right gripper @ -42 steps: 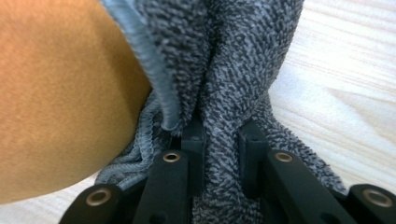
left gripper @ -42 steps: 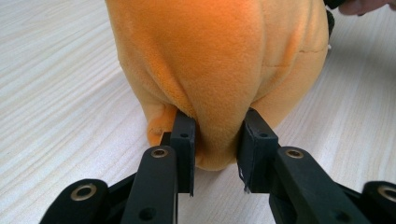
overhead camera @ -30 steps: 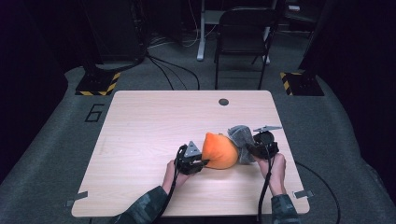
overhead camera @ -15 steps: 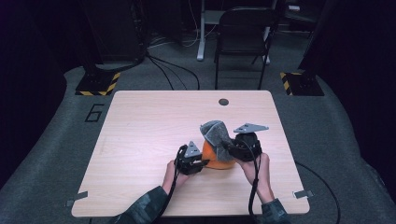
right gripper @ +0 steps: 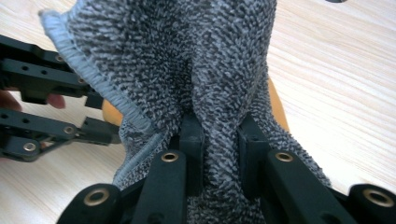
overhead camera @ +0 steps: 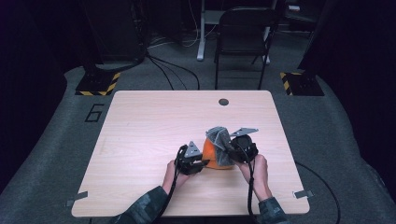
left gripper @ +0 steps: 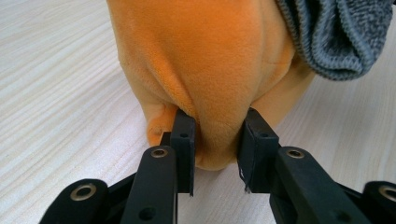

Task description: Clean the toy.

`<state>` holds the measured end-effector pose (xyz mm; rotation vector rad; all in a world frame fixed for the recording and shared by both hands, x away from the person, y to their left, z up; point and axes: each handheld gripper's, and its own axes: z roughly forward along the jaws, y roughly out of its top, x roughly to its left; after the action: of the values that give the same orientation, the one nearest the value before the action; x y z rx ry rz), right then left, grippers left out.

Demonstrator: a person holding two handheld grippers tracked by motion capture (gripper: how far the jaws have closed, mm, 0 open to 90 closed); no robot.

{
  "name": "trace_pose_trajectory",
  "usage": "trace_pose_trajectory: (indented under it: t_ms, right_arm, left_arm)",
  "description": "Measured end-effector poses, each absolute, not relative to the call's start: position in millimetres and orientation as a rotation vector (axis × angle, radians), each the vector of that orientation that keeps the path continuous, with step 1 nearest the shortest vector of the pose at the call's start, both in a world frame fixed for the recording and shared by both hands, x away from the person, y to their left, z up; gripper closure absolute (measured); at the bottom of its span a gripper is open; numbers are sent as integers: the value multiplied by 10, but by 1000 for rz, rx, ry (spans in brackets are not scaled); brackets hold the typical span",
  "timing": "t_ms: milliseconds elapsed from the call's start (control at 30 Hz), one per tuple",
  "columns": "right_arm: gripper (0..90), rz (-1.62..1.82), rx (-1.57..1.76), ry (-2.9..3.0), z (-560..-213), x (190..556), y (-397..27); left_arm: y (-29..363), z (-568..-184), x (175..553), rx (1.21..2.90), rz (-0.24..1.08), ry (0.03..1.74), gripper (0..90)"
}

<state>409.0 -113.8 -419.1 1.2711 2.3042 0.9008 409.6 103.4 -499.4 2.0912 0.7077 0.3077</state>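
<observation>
An orange plush cloth lies bunched on the wooden table, with a grey towel draped over its right side. My left gripper is shut on a fold of the orange cloth; its pads pinch the fabric just above the tabletop. My right gripper is shut on a fold of the grey towel, holding it over the orange cloth. In the right gripper view the left gripper shows at the left, by the towel's hemmed edge.
A small dark round hole sits near the table's far edge. A folding chair stands behind the table, with cables and yellow-black striped bases on the grey floor. Bare wood stretches across the table's left half.
My right gripper has carried the grey towel leftward, from beside the orange cloth to over its right side. The left gripper has stayed in place on the orange cloth.
</observation>
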Motion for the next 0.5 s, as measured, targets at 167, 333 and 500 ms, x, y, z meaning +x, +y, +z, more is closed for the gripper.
trace_pose_trajectory:
  t_ms: [167, 333, 500]
  right_arm:
    - [761, 882, 1311, 2296, -4205, 4119, -1219]
    - [761, 855, 1368, 2280, -4258, 4179, -1365]
    - [761, 827, 1450, 2263, -4378, 4249, -1498]
  left_arm:
    - [1038, -4997, 4101, 2087, 303, 707, 703]
    - [1043, -4996, 4106, 2092, 301, 704, 702]
    - [1039, -4999, 4106, 2091, 305, 706, 702]
